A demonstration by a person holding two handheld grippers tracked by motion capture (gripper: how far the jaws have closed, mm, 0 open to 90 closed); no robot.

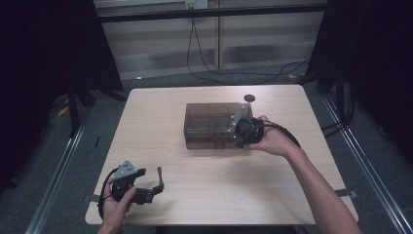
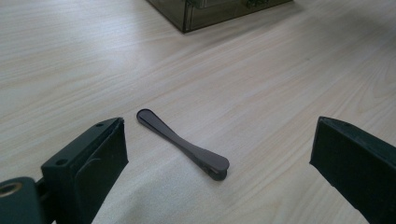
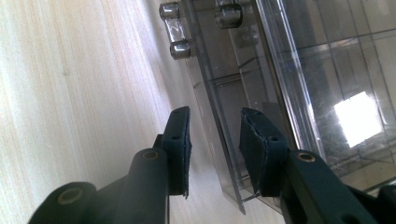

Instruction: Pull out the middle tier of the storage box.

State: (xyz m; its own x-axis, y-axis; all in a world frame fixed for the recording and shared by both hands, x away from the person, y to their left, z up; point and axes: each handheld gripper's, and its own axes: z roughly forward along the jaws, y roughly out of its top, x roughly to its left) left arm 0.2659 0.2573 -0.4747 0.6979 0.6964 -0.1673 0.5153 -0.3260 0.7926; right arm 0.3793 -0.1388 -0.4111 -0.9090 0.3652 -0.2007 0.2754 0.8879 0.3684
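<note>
Right gripper view: right gripper [image 3: 212, 140] jaws partly apart, straddling front edge of clear box [image 3: 299, 84], pads not visibly pressing. Left gripper [image 2: 217, 154] jaws wide apart; dark clip [image 2: 184, 144] lying on table [image 2: 70, 70] between them, untouched.

Left gripper [image 2: 219, 154]: jaws spread wide, nothing between the pads, held low. Right gripper [image 3: 215, 140]: jaws narrowly parted, arm extended forward, wrist turned inward.

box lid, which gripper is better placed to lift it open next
Right. The right gripper is at the smoky clear box, jaws straddling the lid's front edge but seemingly not yet pressing it. The left gripper rests open near the table's front corner, over a small dark spoon.
</note>
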